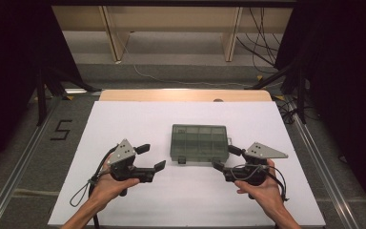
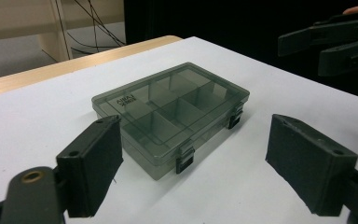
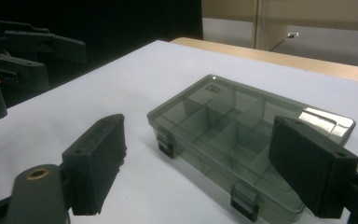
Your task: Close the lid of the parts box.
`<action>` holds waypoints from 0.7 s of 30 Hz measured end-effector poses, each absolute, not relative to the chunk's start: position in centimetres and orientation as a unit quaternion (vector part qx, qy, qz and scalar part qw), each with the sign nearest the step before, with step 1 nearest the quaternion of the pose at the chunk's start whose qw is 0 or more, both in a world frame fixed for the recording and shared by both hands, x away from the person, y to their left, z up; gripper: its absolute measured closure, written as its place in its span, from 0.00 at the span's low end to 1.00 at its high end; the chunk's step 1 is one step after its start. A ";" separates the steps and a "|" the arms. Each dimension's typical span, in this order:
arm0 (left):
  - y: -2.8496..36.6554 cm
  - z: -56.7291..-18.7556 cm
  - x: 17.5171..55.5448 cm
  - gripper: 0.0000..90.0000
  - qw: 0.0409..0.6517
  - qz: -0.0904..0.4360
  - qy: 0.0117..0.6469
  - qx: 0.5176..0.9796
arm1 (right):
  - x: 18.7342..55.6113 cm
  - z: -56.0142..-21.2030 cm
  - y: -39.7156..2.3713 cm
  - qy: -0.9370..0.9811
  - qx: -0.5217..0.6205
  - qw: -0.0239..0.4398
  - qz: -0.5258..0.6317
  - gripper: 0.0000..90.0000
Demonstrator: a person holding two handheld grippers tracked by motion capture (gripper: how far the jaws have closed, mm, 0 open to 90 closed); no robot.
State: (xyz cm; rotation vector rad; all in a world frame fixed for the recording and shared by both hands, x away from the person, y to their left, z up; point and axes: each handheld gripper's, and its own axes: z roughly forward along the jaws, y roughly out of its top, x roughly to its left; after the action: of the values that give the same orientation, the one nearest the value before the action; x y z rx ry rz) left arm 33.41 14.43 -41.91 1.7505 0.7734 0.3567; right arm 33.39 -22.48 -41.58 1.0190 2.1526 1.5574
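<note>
A smoky, see-through box (image 1: 199, 142) with its lid closed lies flat at the centre of the high view, on the white bench (image 1: 124, 119). The left gripper (image 1: 151, 158) sits at its lower left and the right gripper (image 1: 227, 158) at its lower right, each just beside it and clear of it. Both stand wide open, holding nothing. Two dark latches (image 2: 185, 164) face the lower edge.

White table (image 1: 124, 191), closed compartment box (image 1: 199, 142) on it
</note>
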 end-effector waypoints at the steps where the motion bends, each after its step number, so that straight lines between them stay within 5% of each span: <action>1: 14.5 -41.9 33.4 0.20 0.563 0.151 0.328 0.743 | 33.3 -41.7 -22.4 0.749 0.354 0.146 0.540 0.22; 21: 14.7 -42.0 32.3 0.18 0.559 0.155 0.329 0.745 | 31.8 -41.8 -22.8 0.745 0.355 0.140 0.547 0.20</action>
State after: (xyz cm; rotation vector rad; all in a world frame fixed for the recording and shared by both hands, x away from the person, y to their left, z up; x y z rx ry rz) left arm 32.31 14.66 -41.96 1.7574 0.7770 0.3667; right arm 31.81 -22.80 -41.79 1.0259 2.1524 1.5789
